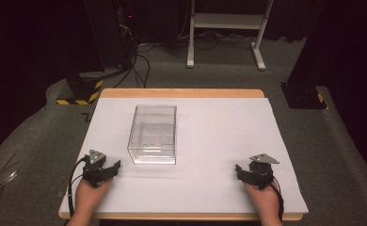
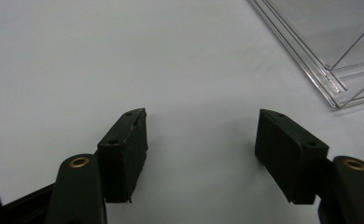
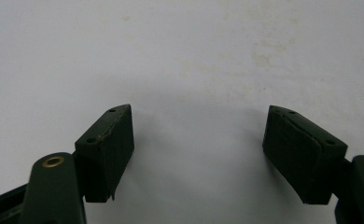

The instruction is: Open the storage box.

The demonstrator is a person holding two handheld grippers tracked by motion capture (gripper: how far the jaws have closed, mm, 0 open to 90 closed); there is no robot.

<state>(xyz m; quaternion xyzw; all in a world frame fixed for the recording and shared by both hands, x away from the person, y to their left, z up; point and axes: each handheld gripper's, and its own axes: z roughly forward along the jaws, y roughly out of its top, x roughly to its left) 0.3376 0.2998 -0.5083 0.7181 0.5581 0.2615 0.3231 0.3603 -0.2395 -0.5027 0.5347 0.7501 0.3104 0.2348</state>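
High view: left hand-held gripper (image 1: 107, 170), right hand-held gripper (image 1: 245, 173) resting on table (image 1: 210, 132), jaws wide, empty.

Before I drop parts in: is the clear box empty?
Empty: through the clear box walls you see just its bare floor and the white tabletop; top appears open.

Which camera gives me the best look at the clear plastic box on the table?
The high view: the whole clear box shows there, standing open-topped on the white table, apparently empty. The left gripper view catches just one corner of it at the upper right. The right gripper view looks at bare table surface between its open jaws.
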